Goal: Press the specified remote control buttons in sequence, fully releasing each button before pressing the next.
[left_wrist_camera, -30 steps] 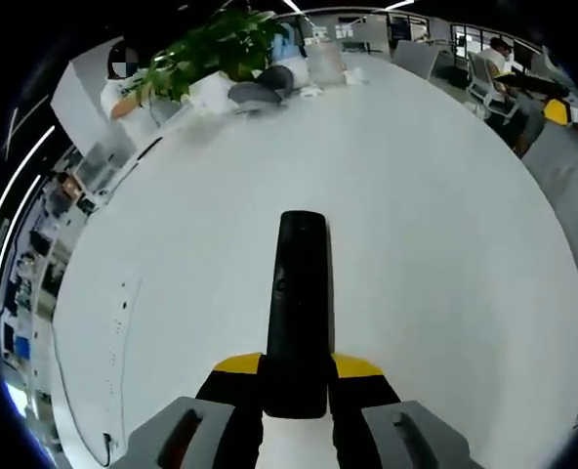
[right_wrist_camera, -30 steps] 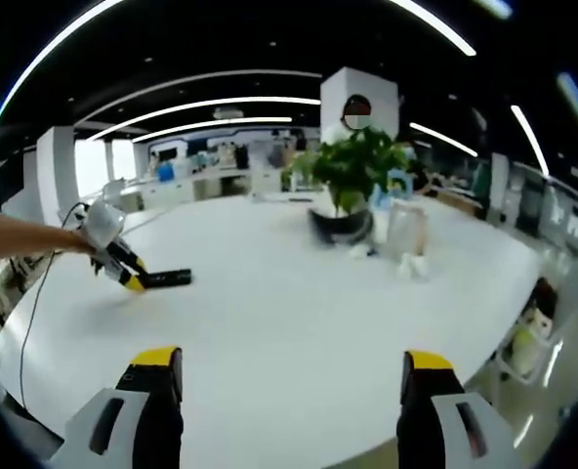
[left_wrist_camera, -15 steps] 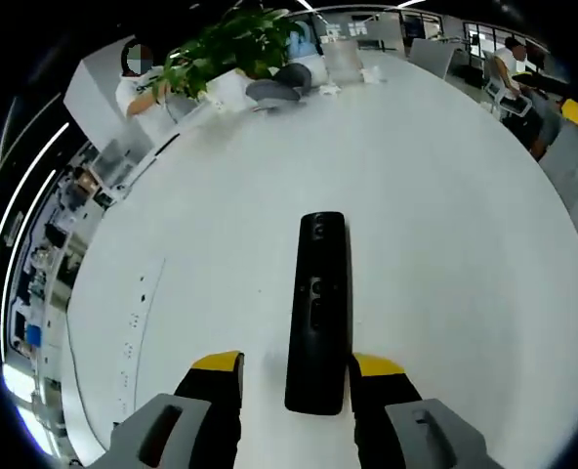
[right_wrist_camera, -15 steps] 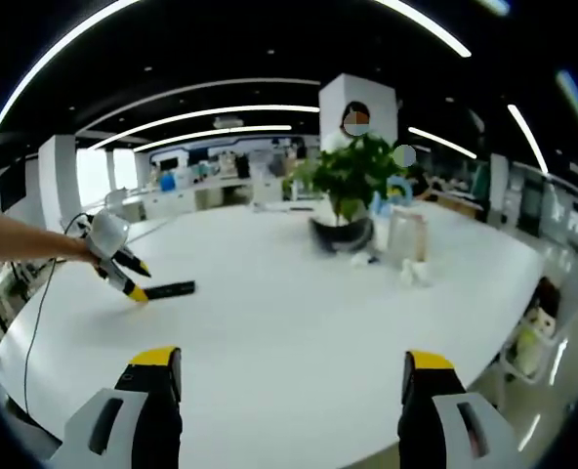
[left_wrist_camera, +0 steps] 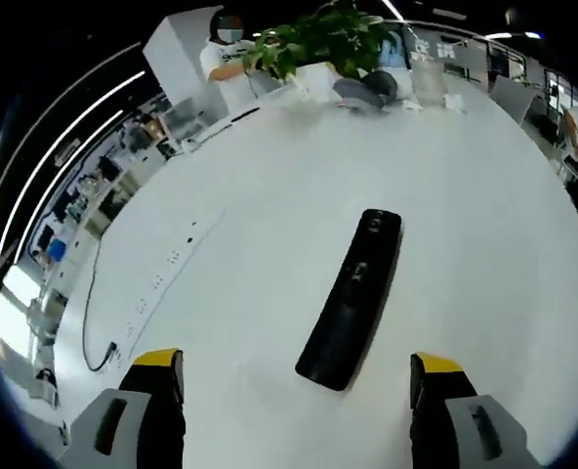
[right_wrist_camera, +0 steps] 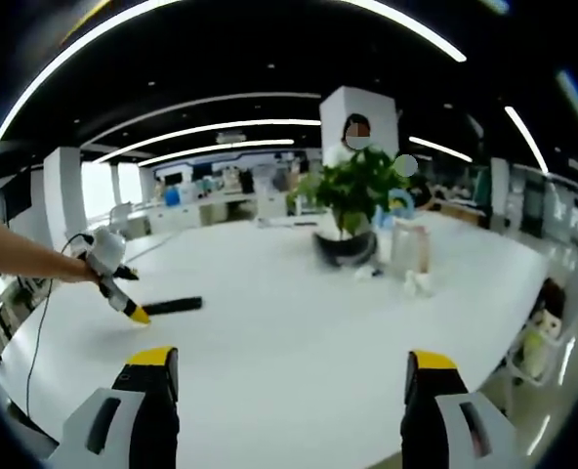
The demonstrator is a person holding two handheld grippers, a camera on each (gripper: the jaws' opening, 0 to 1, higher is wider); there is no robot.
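On the white desk (left_wrist_camera: pixel 269 244), well in from every edge, the black remote control (left_wrist_camera: pixel 352 296) lies flat and free, button face up, slanted across the left gripper view. The left hand-held gripper (left_wrist_camera: pixel 294 410) hangs just short of its near end, jaws spread wide, holding nothing. It also appears far off in the right gripper view (right_wrist_camera: pixel 123 298). The right hand-held gripper (right_wrist_camera: pixel 289 391) is likewise wide open and empty, over bare desk. Judged light, rigid and smooth, the remote may skate on the slick top; pinch the long sides near the plain lower end. Button labels too small to read. A potted plant (right_wrist_camera: pixel 355 200) stands toward the far edge.
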